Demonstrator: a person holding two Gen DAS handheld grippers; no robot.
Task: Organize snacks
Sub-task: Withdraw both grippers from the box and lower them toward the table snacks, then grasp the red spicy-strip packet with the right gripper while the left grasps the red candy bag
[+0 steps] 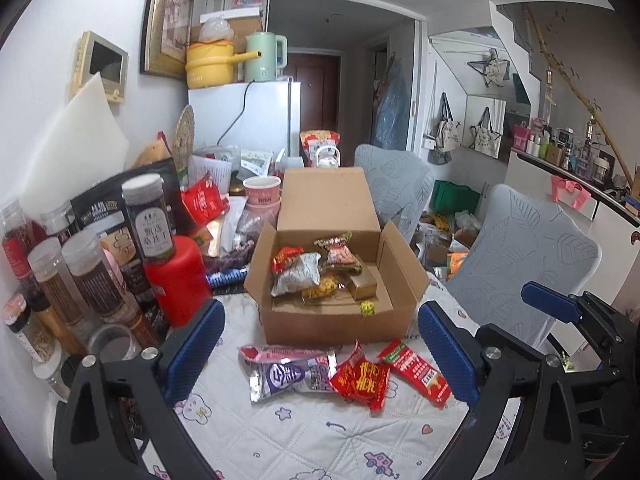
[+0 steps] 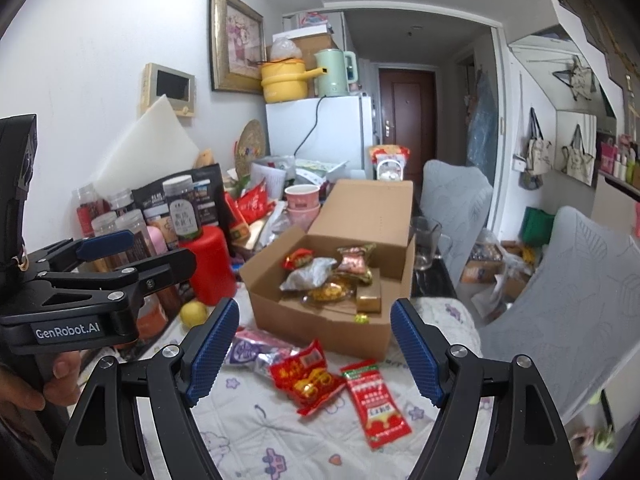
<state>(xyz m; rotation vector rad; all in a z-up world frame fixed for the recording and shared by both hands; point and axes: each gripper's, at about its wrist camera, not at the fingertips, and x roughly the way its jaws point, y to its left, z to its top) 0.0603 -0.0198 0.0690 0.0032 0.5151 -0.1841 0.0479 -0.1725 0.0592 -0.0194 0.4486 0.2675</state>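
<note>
An open cardboard box [image 1: 340, 326] [image 2: 320, 326] stands on the patterned tablecloth and holds several snack packets [image 1: 316, 268] [image 2: 332, 276]. In front of it lie a purple-and-silver packet [image 1: 290, 376] [image 2: 250, 354], a pink packet [image 1: 280, 353], a red-and-gold packet [image 1: 360, 380] [image 2: 306, 380] and a long red packet [image 1: 416, 372] [image 2: 376, 404]. My left gripper [image 1: 322, 356] is open and empty above these loose packets. My right gripper [image 2: 316, 360] is open and empty above them too. The left gripper also shows at the left of the right wrist view [image 2: 102, 256].
Jars and bottles [image 1: 80, 276] and a red canister [image 1: 178, 280] [image 2: 212, 266] crowd the table's left side. A yellow lemon [image 2: 193, 313] lies by the canister. Pink cups [image 1: 262, 194] stand behind the box. Two grey chairs [image 1: 520, 260] [image 2: 568, 300] stand on the right.
</note>
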